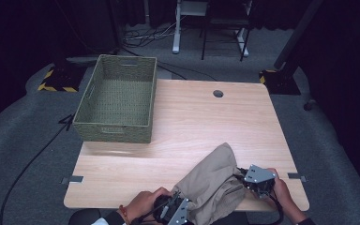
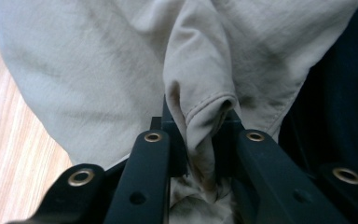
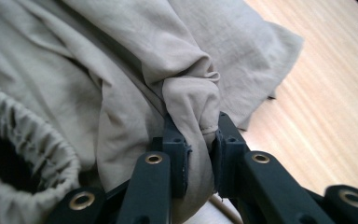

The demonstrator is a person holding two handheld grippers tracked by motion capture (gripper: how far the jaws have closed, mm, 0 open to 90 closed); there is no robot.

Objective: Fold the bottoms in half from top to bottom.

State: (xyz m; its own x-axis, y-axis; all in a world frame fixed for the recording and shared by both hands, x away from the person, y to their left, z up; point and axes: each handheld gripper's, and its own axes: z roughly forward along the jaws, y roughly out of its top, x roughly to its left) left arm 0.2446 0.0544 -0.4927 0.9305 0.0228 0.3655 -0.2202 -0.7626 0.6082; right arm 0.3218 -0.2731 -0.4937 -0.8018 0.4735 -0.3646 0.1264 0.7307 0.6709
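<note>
A beige cloth garment (image 1: 213, 180) lies crumpled at the table's near edge, partly hanging over it. My left gripper (image 1: 182, 205) sits at its near left side, held by a hand. In the left gripper view the jaws of that gripper (image 2: 200, 121) are shut on a stitched hem fold of the garment (image 2: 98, 60). My right gripper (image 1: 249, 180) is at the garment's right side. In the right gripper view it (image 3: 196, 128) is shut on a bunched fold of the garment (image 3: 121, 56). An elastic, gathered waistband (image 3: 32, 140) opens at the left of that view.
A green woven basket (image 1: 117, 96) stands on the far left part of the wooden table (image 1: 192, 122), with its inside bare. A round cable hole (image 1: 218, 93) sits near the table's far edge. Grey carpet and cables surround the table.
</note>
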